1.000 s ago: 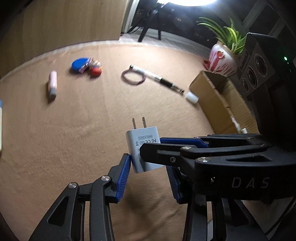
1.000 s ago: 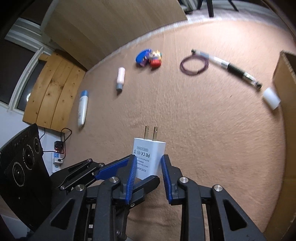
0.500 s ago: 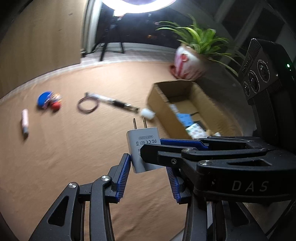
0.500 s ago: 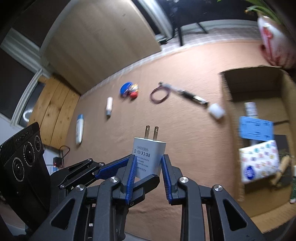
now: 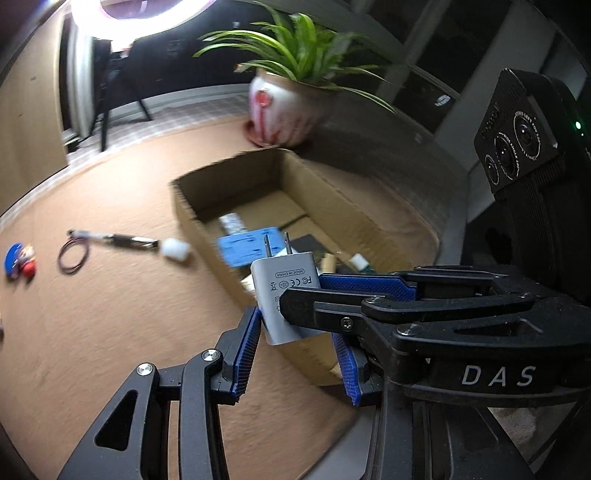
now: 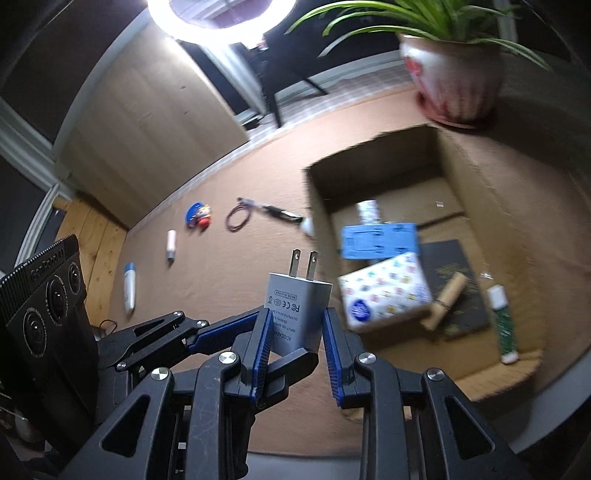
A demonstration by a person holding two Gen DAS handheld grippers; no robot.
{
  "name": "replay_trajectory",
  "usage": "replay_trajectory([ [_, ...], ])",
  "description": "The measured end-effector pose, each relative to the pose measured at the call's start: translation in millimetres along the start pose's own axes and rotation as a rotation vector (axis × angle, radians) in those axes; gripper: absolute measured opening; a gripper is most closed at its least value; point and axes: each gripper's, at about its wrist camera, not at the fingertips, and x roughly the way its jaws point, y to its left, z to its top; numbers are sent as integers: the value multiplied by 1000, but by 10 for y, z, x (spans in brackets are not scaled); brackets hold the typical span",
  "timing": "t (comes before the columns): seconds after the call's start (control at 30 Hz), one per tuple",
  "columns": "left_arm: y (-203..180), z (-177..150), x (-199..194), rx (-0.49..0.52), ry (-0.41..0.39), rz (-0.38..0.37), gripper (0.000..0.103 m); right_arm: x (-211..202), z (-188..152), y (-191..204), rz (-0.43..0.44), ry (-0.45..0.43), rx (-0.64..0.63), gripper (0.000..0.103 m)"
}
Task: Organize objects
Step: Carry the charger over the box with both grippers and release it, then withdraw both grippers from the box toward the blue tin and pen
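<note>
I've got the white charger [image 6: 297, 312], stamped "MADE IN CHINA", pinched in my right gripper [image 6: 295, 325] and my left gripper [image 5: 295, 332] too, above the cardboard box's [image 6: 458, 162] near edge; "DAS" shows on the right gripper.

A ring light [image 6: 221, 18] far ahead of each hand-held gripper blows out to white glare in a dim room, the carpet beyond smeared by motion blur, and fisheye bending darkens every frame's edges.
</note>
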Motion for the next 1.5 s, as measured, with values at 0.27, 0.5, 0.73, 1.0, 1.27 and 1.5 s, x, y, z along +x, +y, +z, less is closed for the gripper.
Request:
replay_trajectory([
  [0.27, -320, 49, 275, 61, 35, -21, 42, -109, -85, -314, -37, -14, 60, 25],
  [0.5, -413, 54, 390, 81, 50, -29, 42, -133, -121, -410, -51, -15, 74, 25],
  [0.73, -424, 46, 430, 80, 56, -27, 45, -137, -143, -416, -49, -15, 65, 25],
  [1.0, -383, 35, 358, 64, 33, -1, 80, -102, -134, -290, -170, -50, -30, 54],
  [1.27, -176, -41, 231, 7, 18, 22, 80, -87, -86, -287, -163, -61, -12, 54],
  [1.5, 206, -183, 35, -83, 9, 73, 80, 52, 4, -14, -130, -61, -76, 54],
])
